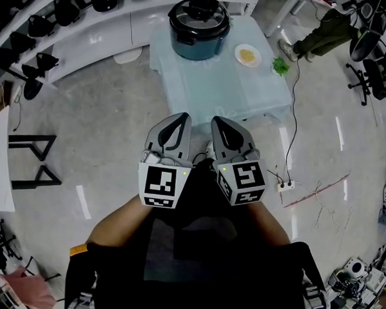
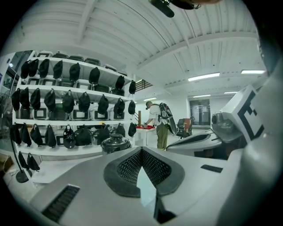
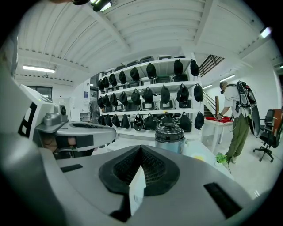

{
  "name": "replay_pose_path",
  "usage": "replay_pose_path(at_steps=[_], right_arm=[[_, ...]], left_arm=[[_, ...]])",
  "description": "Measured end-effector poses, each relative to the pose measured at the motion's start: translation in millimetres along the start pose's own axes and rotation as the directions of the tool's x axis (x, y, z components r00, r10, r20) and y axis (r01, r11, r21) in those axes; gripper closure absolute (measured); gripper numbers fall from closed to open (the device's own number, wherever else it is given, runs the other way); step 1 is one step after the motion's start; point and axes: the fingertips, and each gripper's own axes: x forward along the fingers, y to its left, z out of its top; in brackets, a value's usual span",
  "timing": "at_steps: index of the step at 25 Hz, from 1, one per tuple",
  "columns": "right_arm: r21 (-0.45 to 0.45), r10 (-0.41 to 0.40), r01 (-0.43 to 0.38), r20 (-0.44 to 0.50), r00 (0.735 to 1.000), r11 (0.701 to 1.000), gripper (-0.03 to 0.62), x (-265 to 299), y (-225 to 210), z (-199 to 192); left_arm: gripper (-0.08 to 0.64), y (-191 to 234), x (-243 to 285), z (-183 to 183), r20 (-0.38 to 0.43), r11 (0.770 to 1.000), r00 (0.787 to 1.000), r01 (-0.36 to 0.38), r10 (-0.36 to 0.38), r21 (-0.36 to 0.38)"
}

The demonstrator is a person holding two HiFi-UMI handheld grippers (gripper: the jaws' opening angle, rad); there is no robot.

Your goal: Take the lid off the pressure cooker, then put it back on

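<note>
The pressure cooker (image 1: 199, 29) stands at the far left corner of a pale blue table (image 1: 241, 93), its black lid (image 1: 198, 13) seated on top. It also shows ahead of the jaws as the cooker (image 2: 116, 143) in the left gripper view and the cooker (image 3: 170, 134) in the right gripper view. My left gripper (image 1: 178, 119) and right gripper (image 1: 221, 121) are side by side close to my body, well short of the table's near edge. Both point toward the cooker. Each has its jaws together with nothing between them, as the left gripper (image 2: 140, 150) and right gripper (image 3: 140, 148) views show.
A small plate of food (image 1: 248, 55) and a green sprig (image 1: 280, 66) lie on the table's right side. A power strip (image 1: 285, 185) with cables lies on the floor at right. Shelves of black bags (image 1: 44, 29) curve along the left. A person (image 3: 239, 119) stands at another table.
</note>
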Motion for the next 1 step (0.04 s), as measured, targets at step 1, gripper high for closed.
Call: replay_pose_path(at_steps=[1], right_arm=[[0.0,0.001,-0.001,0.001,1.0,1.0,0.577,-0.7,-0.5,0.2]], left_arm=[[0.554,-0.9,0.1,0.6,0.0,1.0,1.0,0.0,0.0,0.001]])
